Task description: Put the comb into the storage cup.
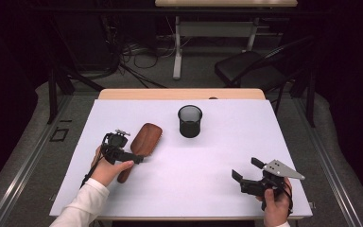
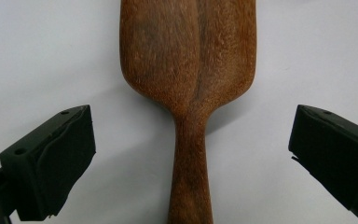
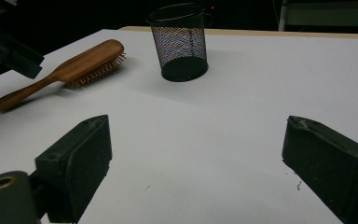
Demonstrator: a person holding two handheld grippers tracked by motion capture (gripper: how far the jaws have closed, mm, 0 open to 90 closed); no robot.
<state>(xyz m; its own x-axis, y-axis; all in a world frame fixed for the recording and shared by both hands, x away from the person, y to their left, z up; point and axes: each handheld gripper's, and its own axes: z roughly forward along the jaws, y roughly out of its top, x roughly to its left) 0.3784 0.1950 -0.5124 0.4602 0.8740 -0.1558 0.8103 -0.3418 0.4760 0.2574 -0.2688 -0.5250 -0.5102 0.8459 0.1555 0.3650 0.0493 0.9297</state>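
A brown wooden hairbrush lies bristles down on the white table, left of centre, its handle pointing toward the person. My left gripper hovers over that handle. In the left gripper view its jaws stand wide apart on either side of the handle, touching nothing, so the left gripper is open. A black mesh cup stands upright behind the centre. Near the front right edge my right gripper is open and holds nothing. The right gripper view shows the brush, the cup and open jaws of the right gripper.
Behind the table's wooden back edge the floor carries cables, a white desk leg and a black chair at the back right. White tabletop stretches between the two grippers and in front of the cup.
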